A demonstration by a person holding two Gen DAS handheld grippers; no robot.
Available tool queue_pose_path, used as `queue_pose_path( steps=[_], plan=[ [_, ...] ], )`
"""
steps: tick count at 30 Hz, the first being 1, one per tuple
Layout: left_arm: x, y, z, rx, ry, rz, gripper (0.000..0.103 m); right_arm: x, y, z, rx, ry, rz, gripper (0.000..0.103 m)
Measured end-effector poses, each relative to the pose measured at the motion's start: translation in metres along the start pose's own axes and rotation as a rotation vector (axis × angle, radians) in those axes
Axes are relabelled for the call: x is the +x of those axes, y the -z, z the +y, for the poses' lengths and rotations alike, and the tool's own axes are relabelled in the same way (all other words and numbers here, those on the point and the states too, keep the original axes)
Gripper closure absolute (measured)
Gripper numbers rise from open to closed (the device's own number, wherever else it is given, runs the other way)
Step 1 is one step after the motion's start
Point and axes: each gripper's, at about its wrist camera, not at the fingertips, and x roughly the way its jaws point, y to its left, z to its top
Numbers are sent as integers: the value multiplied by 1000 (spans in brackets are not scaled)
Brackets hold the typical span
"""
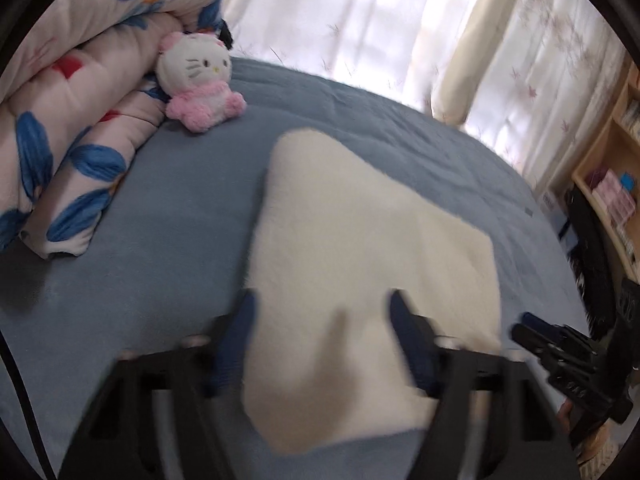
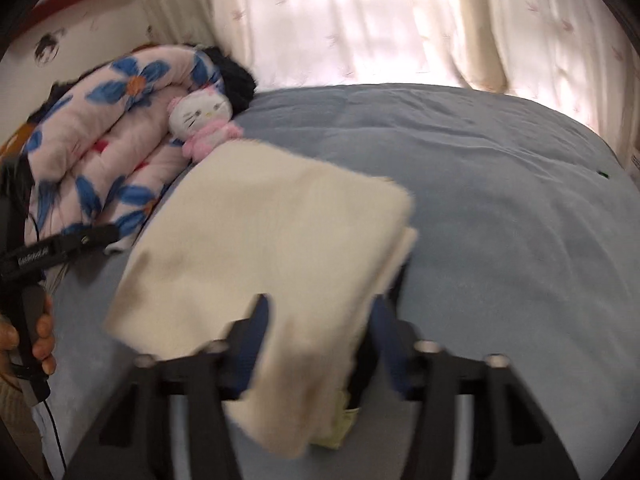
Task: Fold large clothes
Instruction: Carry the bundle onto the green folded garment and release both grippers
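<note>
A cream fleece garment point(image 1: 360, 260), folded into a thick pad, lies on the blue bedspread point(image 1: 160, 220). My left gripper point(image 1: 322, 304) is open, its blue-padded fingers spread either side of the garment's near end, just above it. In the right wrist view the same garment point(image 2: 260, 240) lies folded, with a layered edge at its right side. My right gripper point(image 2: 320, 312) is open, fingers astride the garment's near corner. The right gripper also shows at the right edge of the left wrist view point(image 1: 560, 352). The left gripper shows at the left of the right wrist view point(image 2: 60, 248).
A rolled floral quilt point(image 1: 72, 120) and a white-and-pink plush cat point(image 1: 200, 80) lie at the bed's far left. Curtains point(image 1: 400, 20) hang behind the bed. A wooden shelf point(image 1: 616, 168) stands at the right. The bedspread point(image 2: 500, 200) stretches right of the garment.
</note>
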Motion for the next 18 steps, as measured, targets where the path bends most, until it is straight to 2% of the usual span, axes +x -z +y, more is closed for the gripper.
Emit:
queue_pose_path(
  steps=[2,3,6,7,11,15,18],
  plan=[
    [16,9,-11,54,-15,56,72,14,3,13,-31,5,26,79],
    [26,14,-17,90,-44,81,72,24,7,17,-51,43,43,79],
    [38,27,-23,184,-154,56,72,39,16,9,-64,159,52,82],
    [41,28,-24,192,-165,61,72,44,19,0,-48,177,69,82],
    [50,27,-21,181,-180,74,73,49,20,-22,13,111,92,82],
    [47,26,-22,177,-184,82,73,49,18,-16,9,133,102,82],
    [36,30,-27,197,-166,55,71,42,17,-14,33,122,117,79]
  ],
)
